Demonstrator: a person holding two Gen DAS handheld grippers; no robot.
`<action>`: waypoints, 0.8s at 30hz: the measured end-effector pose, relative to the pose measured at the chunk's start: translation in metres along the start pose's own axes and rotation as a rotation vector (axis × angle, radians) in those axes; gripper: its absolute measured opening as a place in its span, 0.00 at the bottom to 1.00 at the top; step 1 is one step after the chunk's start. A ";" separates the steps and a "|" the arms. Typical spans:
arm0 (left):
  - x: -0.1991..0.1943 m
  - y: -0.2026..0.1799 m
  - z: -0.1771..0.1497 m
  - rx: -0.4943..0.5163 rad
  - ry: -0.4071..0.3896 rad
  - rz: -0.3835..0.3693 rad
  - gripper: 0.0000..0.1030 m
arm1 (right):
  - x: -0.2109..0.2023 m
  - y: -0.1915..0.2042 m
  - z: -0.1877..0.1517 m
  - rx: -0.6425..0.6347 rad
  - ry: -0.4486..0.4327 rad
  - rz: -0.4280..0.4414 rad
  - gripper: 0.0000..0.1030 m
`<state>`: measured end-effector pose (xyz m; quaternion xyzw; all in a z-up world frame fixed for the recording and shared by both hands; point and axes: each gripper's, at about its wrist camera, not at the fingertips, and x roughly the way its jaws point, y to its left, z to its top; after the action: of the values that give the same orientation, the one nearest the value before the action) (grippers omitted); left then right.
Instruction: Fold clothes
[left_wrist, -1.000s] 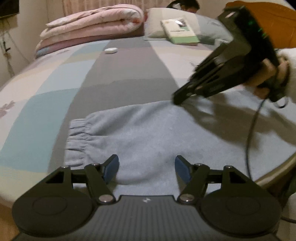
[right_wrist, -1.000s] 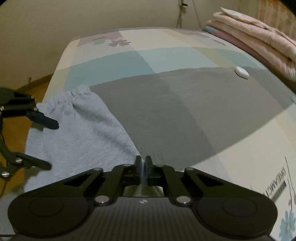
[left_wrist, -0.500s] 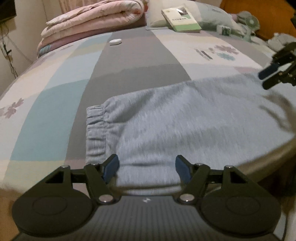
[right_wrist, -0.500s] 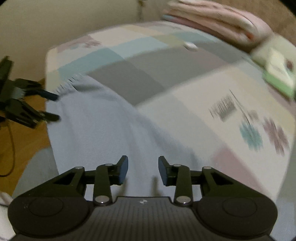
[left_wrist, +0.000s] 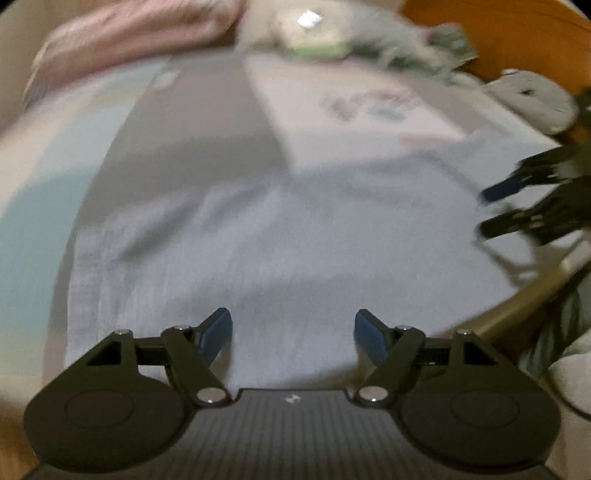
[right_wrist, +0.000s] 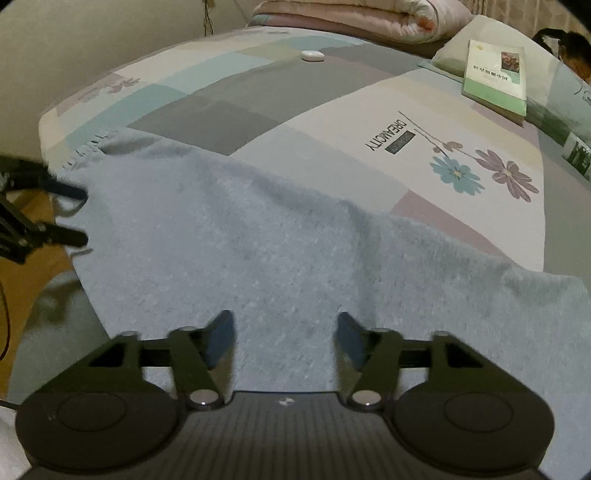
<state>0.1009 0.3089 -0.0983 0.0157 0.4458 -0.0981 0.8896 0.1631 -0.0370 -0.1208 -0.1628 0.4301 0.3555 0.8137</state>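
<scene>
Here the right wrist view is sharp: green book (right_wrist: 495, 79) on pillow (right_wrist: 454, 51) far right, white remote-like item (right_wrist: 312, 55) far centre. Left wrist view is blurred. Pale blue fleece garment (right_wrist: 258, 251) lies flat along bed's (right_wrist: 258, 92) near edge. Left gripper (left_wrist: 292, 332) and right gripper (right_wrist: 284, 334): jaws wide and opening, above garment, gripping nothing.

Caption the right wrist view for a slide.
Right gripper, opening, over a pale blue fleece garment spread on a patchwork-print bed.
</scene>
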 end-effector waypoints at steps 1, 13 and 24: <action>0.000 0.007 -0.007 -0.034 0.009 0.002 0.73 | 0.001 0.000 -0.001 0.002 0.003 -0.008 0.75; -0.009 0.010 0.031 -0.168 -0.090 -0.273 0.76 | 0.012 0.007 -0.006 0.029 0.013 -0.040 0.88; 0.009 0.078 0.009 -0.367 -0.020 -0.151 0.74 | 0.016 0.007 -0.008 0.030 0.004 -0.028 0.97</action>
<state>0.1282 0.3832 -0.1044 -0.1811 0.4470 -0.0820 0.8722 0.1598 -0.0296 -0.1380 -0.1574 0.4347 0.3372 0.8201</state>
